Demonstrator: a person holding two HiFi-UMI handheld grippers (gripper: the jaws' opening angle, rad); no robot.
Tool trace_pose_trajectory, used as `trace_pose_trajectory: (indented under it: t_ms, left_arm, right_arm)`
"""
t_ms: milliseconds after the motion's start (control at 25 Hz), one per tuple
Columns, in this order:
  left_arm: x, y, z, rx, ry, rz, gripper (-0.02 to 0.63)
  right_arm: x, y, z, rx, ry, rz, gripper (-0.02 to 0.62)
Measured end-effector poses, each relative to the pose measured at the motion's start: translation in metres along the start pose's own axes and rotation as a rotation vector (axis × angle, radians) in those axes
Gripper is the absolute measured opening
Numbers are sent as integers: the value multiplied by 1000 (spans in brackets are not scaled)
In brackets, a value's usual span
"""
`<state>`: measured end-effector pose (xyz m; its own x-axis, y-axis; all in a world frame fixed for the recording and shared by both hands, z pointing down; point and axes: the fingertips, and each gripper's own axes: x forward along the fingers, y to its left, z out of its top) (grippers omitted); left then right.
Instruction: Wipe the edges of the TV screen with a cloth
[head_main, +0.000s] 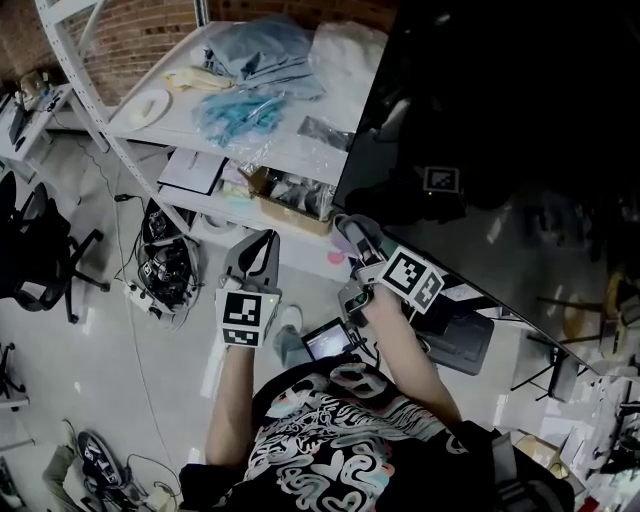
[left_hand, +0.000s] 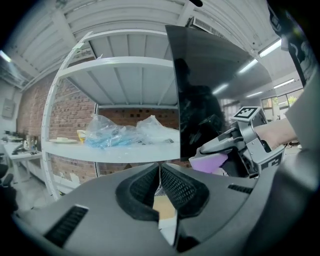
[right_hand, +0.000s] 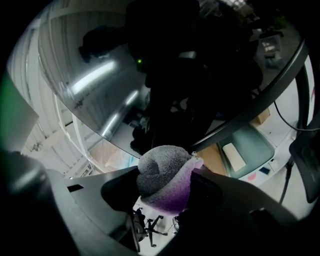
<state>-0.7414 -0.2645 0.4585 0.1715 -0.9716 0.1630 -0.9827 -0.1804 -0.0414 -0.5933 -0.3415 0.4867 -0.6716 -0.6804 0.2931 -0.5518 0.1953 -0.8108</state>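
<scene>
Two grippers are held out ahead of the person's chest. The left gripper (head_main: 262, 242) has its jaws pressed together on nothing, just left of the right one. The right gripper (head_main: 347, 224) clamps a bunched grey and purple cloth (right_hand: 162, 175) at the lower left corner of the TV screen (head_main: 500, 120); contact cannot be made out. Beyond, a white shelf (head_main: 300, 152) carries plastic bags (head_main: 250, 110).
</scene>
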Motion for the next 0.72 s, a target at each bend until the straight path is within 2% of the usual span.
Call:
trace_pose_trajectory:
  t_ms: [400, 720]
  left_arm:
    - [1, 23, -4, -30, 1, 39, 25]
    - [5, 27, -8, -41, 11, 38, 25]
  right_arm:
    - [23, 12, -11, 16, 42, 34, 233]
    - [31, 16, -17, 30, 65, 54, 233]
